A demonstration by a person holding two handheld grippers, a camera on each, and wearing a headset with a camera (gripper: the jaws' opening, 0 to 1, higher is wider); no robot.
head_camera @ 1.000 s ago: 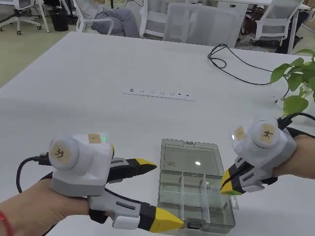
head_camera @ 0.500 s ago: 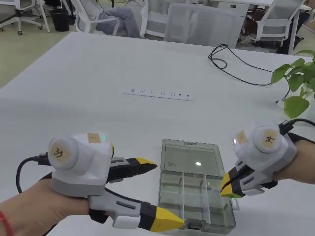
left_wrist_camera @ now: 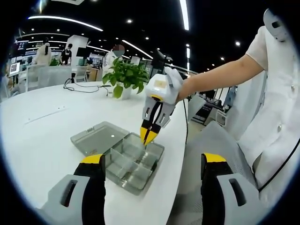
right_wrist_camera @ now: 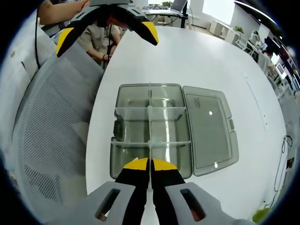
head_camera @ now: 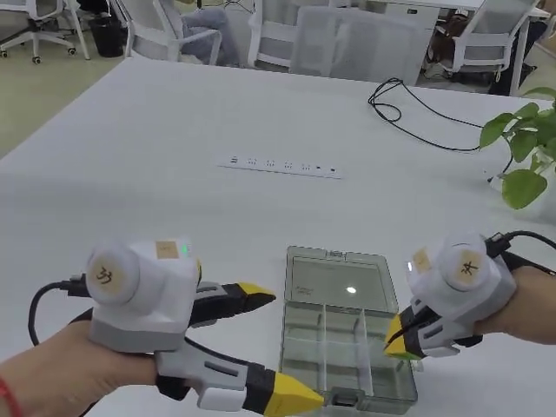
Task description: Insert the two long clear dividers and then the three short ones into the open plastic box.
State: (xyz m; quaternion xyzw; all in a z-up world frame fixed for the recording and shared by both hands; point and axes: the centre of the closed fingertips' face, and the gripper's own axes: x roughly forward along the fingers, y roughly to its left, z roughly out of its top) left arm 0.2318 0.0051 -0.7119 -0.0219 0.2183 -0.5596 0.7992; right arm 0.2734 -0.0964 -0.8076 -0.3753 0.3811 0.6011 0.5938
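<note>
Right gripper (head_camera: 395, 340), jaws pressed together (pinching anything? cannot tell), sits lower now, at box (head_camera: 375, 402) rim; left gripper (head_camera: 287, 347) stays spread alongside. Seating likely underway.

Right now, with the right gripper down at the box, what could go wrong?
The right gripper is shut at the box's edge and nothing steadies the box: the left gripper hangs open beside it. A push could skew a divider or slide the box toward the near table edge.
</note>
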